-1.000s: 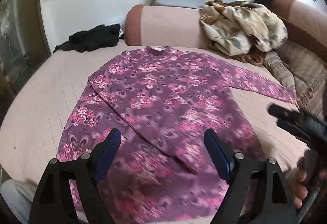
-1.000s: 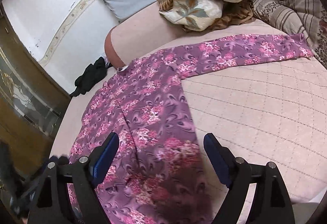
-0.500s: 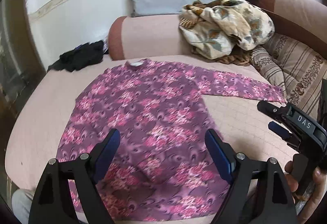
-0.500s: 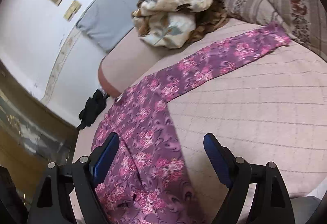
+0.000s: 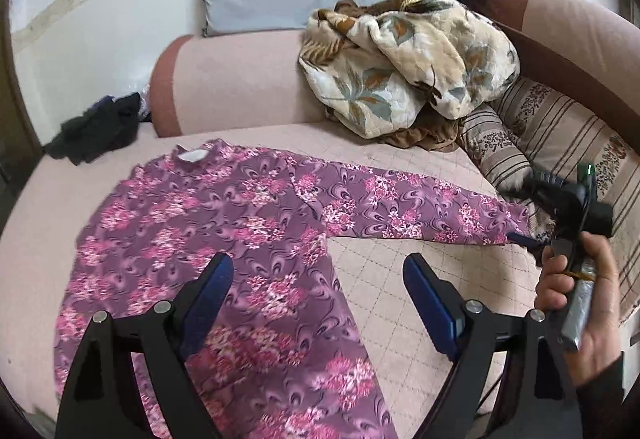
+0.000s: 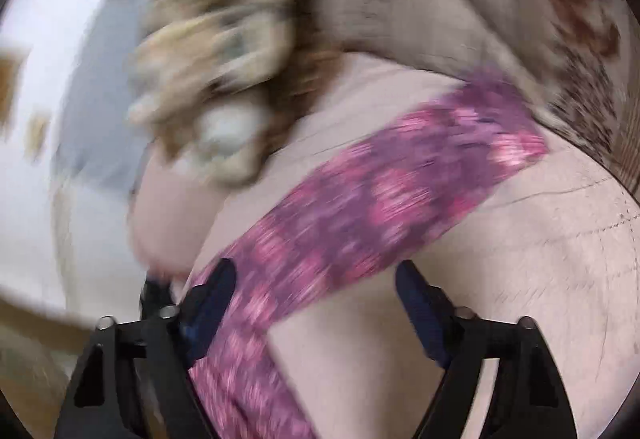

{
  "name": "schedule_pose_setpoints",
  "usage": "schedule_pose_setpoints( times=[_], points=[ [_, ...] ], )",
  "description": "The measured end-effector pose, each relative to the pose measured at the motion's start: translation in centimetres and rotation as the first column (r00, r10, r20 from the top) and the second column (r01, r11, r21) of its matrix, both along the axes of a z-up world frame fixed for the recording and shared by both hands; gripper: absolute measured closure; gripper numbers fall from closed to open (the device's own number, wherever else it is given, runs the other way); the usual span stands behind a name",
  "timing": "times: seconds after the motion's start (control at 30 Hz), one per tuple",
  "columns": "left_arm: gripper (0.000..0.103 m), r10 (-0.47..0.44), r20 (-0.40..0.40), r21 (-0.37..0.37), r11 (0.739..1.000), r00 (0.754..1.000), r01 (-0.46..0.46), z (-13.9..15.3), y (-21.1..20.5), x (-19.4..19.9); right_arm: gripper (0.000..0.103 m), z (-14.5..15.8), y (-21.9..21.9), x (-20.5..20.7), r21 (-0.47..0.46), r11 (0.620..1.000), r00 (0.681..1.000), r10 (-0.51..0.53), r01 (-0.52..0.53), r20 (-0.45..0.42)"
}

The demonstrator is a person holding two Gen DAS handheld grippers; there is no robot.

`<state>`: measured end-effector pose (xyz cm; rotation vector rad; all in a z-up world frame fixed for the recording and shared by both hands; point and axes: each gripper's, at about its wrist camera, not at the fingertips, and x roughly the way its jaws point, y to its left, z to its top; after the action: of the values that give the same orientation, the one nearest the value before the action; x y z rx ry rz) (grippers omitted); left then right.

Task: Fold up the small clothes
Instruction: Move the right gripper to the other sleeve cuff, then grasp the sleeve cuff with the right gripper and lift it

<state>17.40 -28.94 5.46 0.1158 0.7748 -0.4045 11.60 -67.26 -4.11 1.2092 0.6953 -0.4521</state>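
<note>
Both your left gripper [image 5: 318, 303] and right gripper [image 6: 312, 309] gape empty, the right one nearing the shirt's [image 5: 224, 223] 3 o'clock sleeve [image 5: 404, 209], probably to fold it in.

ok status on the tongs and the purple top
Left tongs open over the purple floral top. Right tongs open, at the spread sleeve. Blanket heaped behind, clear of it.

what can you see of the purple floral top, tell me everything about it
The purple floral top is a thin-looking, long-sleeved garment printed with pink flower clusters and swirls. It lies flat on the pink quilted sofa seat, with a white label at the collar at the far end and the hem nearest the camera. One sleeve stretches straight out to the right toward the striped cushion. Neither gripper holds it; the right wrist view is blurred.
</note>
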Motion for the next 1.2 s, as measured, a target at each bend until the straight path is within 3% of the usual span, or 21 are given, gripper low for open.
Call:
schedule_pose_setpoints(
  times=[0.13, 0.33, 0.4, 0.43, 0.47, 0.5, 0.53, 0.6, 0.67, 0.77, 0.87, 0.97, 1.07, 1.1, 1.2],
  points=[
    [0.017, 0.006, -0.047, 0.004, 1.000, 0.999, -0.005, -2.7, 0.3, 1.7, 0.041, -4.2, -2.5, -2.7, 0.061, 0.984, 0.982, -0.163, 0.169, -0.094],
    [0.017, 0.021, -0.120, -0.016, 1.000, 0.993, -0.023, -5.3, -0.2, 4.0, 0.043, -5.1, -4.3, -0.6, -0.038, 0.992, 0.988, -0.123, 0.120, -0.094],
    [0.017, 0.028, -0.134, -0.029, 0.999, 0.991, -0.032, -5.5, 0.2, 4.3, 0.051, -5.0, -4.4, -0.2, -0.114, 0.986, 0.987, -0.133, 0.122, -0.092],
    [0.017, 0.032, -0.136, -0.031, 0.999, 0.990, -0.037, -5.4, 0.4, 4.5, 0.067, -5.1, -4.4, 0.3, -0.169, 0.980, 0.981, -0.130, 0.105, -0.145],
    [0.017, 0.041, -0.135, -0.034, 0.998, 0.990, -0.046, -5.1, 1.0, 4.6, 0.078, -4.9, -4.4, 0.3, -0.188, 0.975, 0.979, -0.144, 0.116, -0.144],
    [0.017, 0.049, -0.132, -0.038, 0.998, 0.990, -0.055, -4.8, 1.6, 4.6, 0.080, -4.7, -4.5, -0.1, -0.179, 0.975, 0.982, -0.153, 0.131, -0.112],
    [0.017, 0.062, -0.120, -0.047, 0.997, 0.991, -0.068, -4.2, 2.6, 4.4, 0.088, -4.2, -4.4, -0.4, -0.172, 0.975, 0.985, -0.155, 0.140, -0.075],
    [0.017, 0.085, -0.090, -0.055, 0.994, 0.992, -0.091, -3.2, 4.6, 3.9, 0.088, -1.6, -3.1, -0.4, -0.260, 0.959, 0.990, -0.133, 0.117, -0.045],
    [0.017, 0.113, -0.068, -0.054, 0.992, 0.991, -0.117, -2.4, 7.1, 3.6, 0.089, 3.1, 0.4, 0.5, -0.425, 0.903, 0.998, -0.053, 0.058, 0.023],
    [0.017, 0.148, -0.081, -0.057, 0.987, 0.986, -0.153, -2.0, 10.5, 3.8, 0.088, 8.1, 7.4, 2.1, -0.567, 0.823, 0.988, 0.114, -0.037, 0.102],
    [0.017, 0.187, -0.102, -0.068, 0.979, 0.977, -0.194, -1.9, 13.6, 4.7, 0.088, 11.1, 16.2, 4.7, -0.652, 0.737, 0.933, 0.338, -0.181, 0.124],
    [0.017, 0.220, -0.134, -0.121, 0.964, 0.966, -0.236, -1.9, 17.8, 6.4, 0.088, 12.0, 24.0, 5.5, -0.681, 0.664, 0.837, 0.529, -0.309, 0.137],
    [0.016, 0.245, -0.191, -0.185, 0.942, 0.950, -0.280, -2.9, 21.6, 8.9, 0.088, 10.8, 31.3, 6.0, -0.660, 0.598, 0.710, 0.691, -0.455, 0.136],
    [0.016, 0.260, -0.221, -0.203, 0.930, 0.940, -0.305, -3.6, 22.8, 9.9, 0.088, 10.1, 32.9, 6.0, -0.655, 0.578, 0.681, 0.720, -0.487, 0.128],
    [0.016, 0.277, -0.293, -0.262, 0.897, 0.915, -0.356, -6.4, 26.1, 12.3, 0.088, 7.1, 38.8, 6.2, -0.630, 0.460, 0.536, 0.840, -0.626, 0.080]
  ],
)
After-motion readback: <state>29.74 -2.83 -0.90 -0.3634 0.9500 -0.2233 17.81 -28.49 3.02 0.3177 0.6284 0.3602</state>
